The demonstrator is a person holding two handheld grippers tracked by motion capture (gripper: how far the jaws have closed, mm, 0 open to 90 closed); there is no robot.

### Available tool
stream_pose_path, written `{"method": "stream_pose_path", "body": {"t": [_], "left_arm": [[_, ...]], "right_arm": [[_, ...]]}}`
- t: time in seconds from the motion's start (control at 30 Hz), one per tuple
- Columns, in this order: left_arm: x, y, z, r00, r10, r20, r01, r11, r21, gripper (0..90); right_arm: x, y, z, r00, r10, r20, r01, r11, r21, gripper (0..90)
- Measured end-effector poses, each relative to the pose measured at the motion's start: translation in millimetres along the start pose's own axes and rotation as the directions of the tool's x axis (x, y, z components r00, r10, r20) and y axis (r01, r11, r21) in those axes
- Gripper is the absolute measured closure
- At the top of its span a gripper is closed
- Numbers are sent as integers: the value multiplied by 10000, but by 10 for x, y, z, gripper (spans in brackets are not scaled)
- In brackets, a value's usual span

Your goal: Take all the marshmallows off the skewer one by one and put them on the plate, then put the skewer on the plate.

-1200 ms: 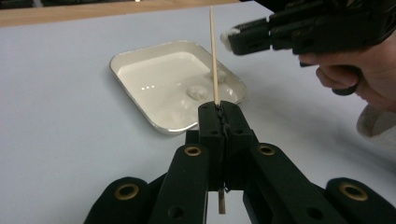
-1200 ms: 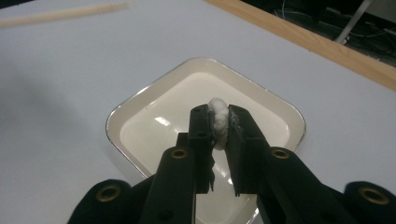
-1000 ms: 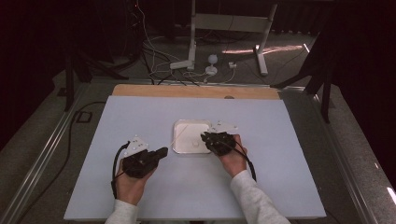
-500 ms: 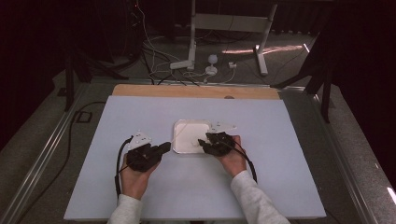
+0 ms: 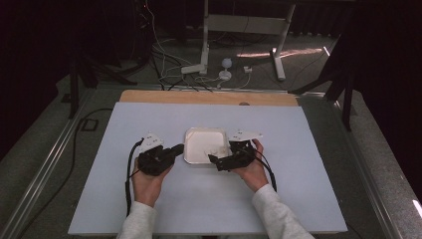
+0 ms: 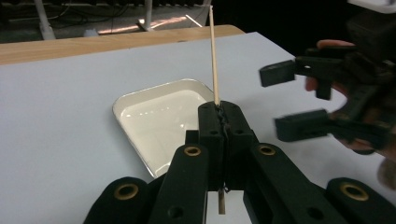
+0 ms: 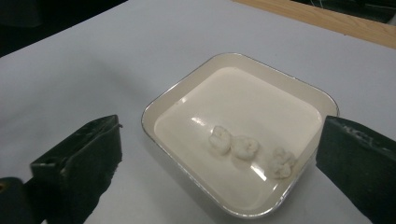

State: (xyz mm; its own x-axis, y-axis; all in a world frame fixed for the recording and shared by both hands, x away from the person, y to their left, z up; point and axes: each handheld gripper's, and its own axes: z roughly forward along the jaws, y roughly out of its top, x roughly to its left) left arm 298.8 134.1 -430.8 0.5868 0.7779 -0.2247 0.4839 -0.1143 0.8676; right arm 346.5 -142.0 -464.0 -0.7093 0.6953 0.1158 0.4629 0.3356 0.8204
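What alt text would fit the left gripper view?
The left gripper, jaws shut, holds a thin wooden skewer upright over a pale blue table. Behind it sits a shallow white square tray. At right, the right gripper in a hand has open jaws with nothing between them.

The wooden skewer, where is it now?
In the left gripper view the skewer stands upright, clamped in the left gripper, beside the white tray.
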Motion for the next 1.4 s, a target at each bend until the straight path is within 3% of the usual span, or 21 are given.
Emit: {"method": "stream_pose_path", "body": {"t": [0.7, 1.03, 1.4], "left_arm": [[-13, 94, 335, 9998, 158, -112, -159, 9999, -15, 896], [-4, 89, 476, 9997, 25, -230, -26, 10000, -27, 895], [28, 77, 579, 9990, -114, -434, 115, 9999, 31, 895]], "right_arm": [[-124, -165, -357, 9995, 3, 310, 7, 9995, -311, 0], [-177, -323, -579, 9981, 78, 614, -48, 9987, -499, 0], [-276, -519, -810, 9941, 614, 895, -521, 9934, -1023, 0]]}}
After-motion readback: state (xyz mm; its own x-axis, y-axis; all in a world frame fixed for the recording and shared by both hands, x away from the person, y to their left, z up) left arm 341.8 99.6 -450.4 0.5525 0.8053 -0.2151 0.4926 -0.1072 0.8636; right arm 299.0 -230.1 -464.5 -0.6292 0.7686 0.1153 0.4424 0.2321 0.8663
